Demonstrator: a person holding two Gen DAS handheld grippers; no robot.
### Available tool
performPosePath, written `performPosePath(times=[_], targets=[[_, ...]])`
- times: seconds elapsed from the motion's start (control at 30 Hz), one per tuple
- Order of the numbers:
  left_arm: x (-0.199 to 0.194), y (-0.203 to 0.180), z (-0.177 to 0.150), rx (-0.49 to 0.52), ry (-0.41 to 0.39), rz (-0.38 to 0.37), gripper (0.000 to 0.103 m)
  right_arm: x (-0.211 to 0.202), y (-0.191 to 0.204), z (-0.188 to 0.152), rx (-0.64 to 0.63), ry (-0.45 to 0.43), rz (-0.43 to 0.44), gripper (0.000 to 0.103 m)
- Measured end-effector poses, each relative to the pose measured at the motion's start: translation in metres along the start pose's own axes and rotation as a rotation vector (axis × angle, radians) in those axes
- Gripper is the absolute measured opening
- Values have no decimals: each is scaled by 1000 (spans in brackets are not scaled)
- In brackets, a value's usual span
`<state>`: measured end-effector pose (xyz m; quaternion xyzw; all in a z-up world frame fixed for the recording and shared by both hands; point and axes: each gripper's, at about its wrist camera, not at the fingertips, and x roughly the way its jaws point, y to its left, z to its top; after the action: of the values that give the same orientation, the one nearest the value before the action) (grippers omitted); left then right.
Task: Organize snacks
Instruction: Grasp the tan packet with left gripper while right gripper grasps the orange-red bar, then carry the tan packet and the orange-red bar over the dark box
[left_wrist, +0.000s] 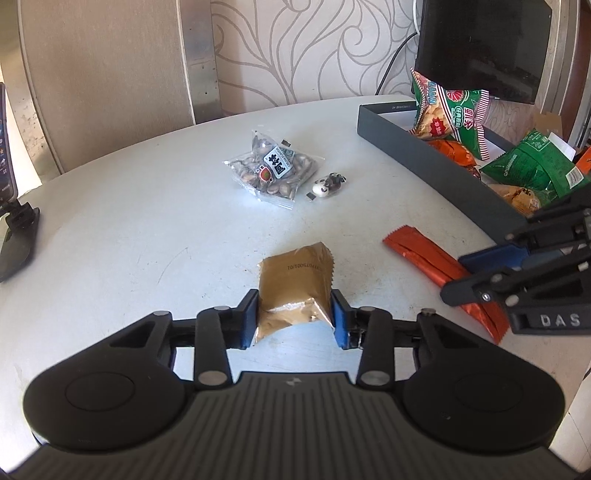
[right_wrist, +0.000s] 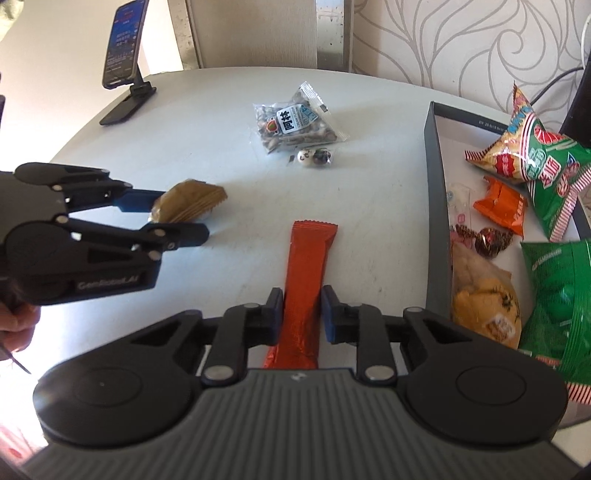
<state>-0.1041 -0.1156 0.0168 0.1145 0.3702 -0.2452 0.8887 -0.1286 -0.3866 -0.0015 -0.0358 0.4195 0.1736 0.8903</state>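
Observation:
My left gripper (left_wrist: 294, 317) is shut on a brown snack packet (left_wrist: 295, 284), its blue pads pressing both sides; it shows from the side in the right wrist view (right_wrist: 186, 206). My right gripper (right_wrist: 302, 314) straddles a long orange-red snack stick (right_wrist: 306, 273) lying on the white table; the left pad touches it, a narrow gap shows on the right. The stick also shows in the left wrist view (left_wrist: 439, 269). A dark tray (right_wrist: 436, 206) at the right holds several snack bags.
A clear bag of seeds (left_wrist: 275, 168) and a small wrapped candy (left_wrist: 327, 186) lie at the table's middle. A phone on a stand (right_wrist: 123, 51) is at the far left. A monitor (left_wrist: 484, 44) stands behind the tray (left_wrist: 424, 155).

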Motion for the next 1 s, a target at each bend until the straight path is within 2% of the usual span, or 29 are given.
performPosePath(times=[0.57, 1.0], targets=[[-10, -4, -8, -79, 7, 51, 42, -40, 6, -22, 34, -26, 49, 25], [-26, -18, -19, -107, 13, 42, 42, -55, 7, -30, 45, -28, 101, 25]])
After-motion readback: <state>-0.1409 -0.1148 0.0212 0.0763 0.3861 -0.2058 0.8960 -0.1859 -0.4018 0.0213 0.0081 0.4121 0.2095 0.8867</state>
